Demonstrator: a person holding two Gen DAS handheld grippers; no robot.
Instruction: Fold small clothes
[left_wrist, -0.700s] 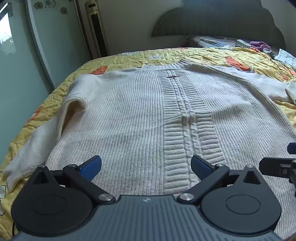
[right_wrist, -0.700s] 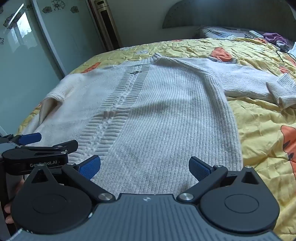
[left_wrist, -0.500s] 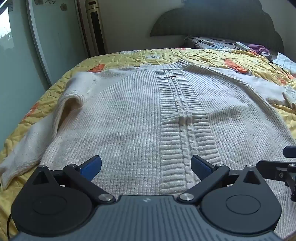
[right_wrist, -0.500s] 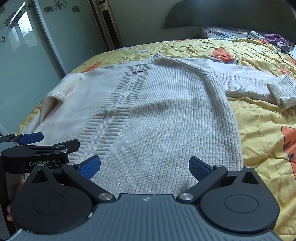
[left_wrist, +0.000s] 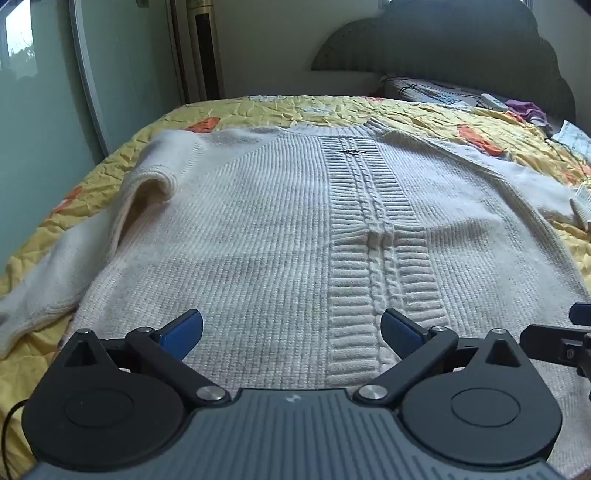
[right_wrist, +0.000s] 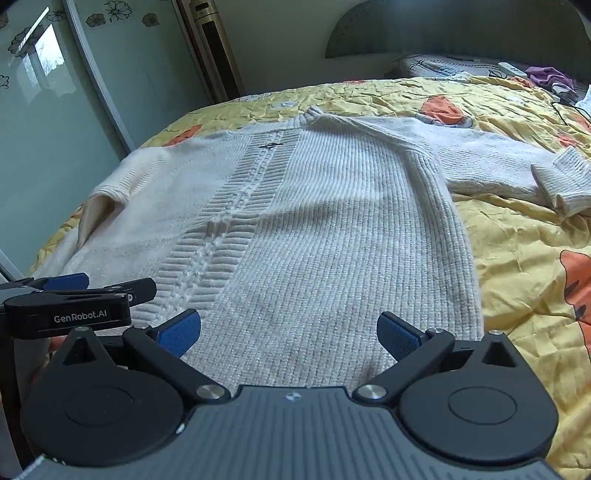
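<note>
I am looking along my right gripper (right_wrist: 288, 334), its blue-padded jaws standing wide apart over the near hem of a cream knitted sweater (right_wrist: 303, 236). The sweater is lying flat, front up, on a bed covered by a yellow quilt (right_wrist: 524, 251) with orange patches. One sleeve (right_wrist: 509, 166) is stretching out to the right, its cuff turned back. The other sleeve is folding down at the left bed edge. My left gripper (right_wrist: 74, 291) is sitting at the lower left, just beside the sweater's hem, jaws apart.
</note>
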